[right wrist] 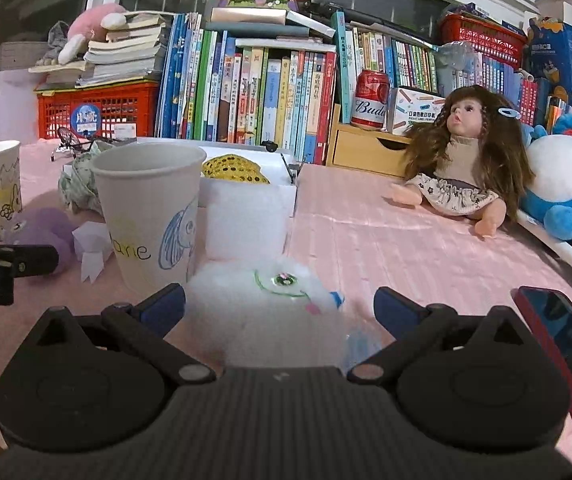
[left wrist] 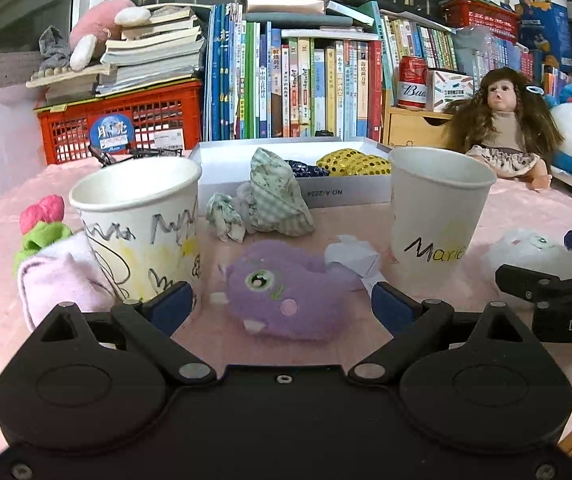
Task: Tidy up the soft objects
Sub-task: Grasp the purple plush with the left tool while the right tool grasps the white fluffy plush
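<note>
A purple plush toy (left wrist: 282, 292) lies on the pink cloth between the blue pads of my open left gripper (left wrist: 282, 306). A white fluffy plush (right wrist: 270, 312) lies between the pads of my open right gripper (right wrist: 280, 306); it also shows in the left wrist view (left wrist: 533, 252). Two paper cups stand upright: a scribbled one (left wrist: 142, 220) at the left and one marked "Marie" (left wrist: 437, 208), also in the right wrist view (right wrist: 150, 216). A white box (left wrist: 349, 192) behind holds a gold sequin item (left wrist: 353, 162). Crumpled cloths (left wrist: 278, 196) lie before the box.
A pink sock with green and pink trim (left wrist: 54, 264) lies left of the scribbled cup. Folded white paper (left wrist: 351, 258) lies by the purple plush. A doll (right wrist: 465, 160), a blue plush (right wrist: 565, 188) and a red phone (right wrist: 565, 344) are at the right. Books and red crates line the back.
</note>
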Tool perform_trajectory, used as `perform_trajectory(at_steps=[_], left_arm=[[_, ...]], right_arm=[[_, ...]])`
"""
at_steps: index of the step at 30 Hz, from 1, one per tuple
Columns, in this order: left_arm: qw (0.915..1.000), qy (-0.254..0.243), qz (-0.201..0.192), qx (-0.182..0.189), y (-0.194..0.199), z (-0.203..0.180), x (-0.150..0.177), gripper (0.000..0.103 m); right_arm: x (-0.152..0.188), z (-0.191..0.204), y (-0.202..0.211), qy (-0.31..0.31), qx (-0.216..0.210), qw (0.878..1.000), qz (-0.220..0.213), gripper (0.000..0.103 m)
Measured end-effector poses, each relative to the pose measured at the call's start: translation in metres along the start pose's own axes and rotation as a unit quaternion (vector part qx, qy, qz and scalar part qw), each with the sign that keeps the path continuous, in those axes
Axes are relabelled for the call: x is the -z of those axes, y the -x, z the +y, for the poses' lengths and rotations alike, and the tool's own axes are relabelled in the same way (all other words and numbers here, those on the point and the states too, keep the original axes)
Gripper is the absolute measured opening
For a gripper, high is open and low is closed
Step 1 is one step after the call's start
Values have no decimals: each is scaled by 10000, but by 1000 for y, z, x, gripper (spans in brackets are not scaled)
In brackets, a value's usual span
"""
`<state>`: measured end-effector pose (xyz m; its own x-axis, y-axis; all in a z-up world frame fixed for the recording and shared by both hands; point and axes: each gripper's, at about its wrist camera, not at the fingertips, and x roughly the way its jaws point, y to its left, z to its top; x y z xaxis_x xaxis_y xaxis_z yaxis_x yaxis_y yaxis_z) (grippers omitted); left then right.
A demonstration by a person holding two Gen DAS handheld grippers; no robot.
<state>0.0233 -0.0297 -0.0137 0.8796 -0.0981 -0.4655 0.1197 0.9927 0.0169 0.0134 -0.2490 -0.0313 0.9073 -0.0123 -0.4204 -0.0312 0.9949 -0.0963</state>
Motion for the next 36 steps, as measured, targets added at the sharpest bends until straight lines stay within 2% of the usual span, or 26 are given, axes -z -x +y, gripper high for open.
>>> perform_trajectory(at_steps=[15, 24, 32, 36], left_arm=[[9998, 60, 161, -46, -13, -1, 5, 96], [9994, 145, 307, -9, -16, 2, 4, 96], [9993, 135, 354, 17, -19, 3, 4, 84], [9995, 51, 305, -11, -18, 0, 5, 75]], right_arm=[[1, 9, -8, 253, 10, 9991, 349, 103], [0, 5, -12, 109, -13, 9987, 491, 103], [-1, 4, -15, 92, -30, 9985, 544, 103], [-1, 3, -14, 65, -62, 9984, 550, 102]])
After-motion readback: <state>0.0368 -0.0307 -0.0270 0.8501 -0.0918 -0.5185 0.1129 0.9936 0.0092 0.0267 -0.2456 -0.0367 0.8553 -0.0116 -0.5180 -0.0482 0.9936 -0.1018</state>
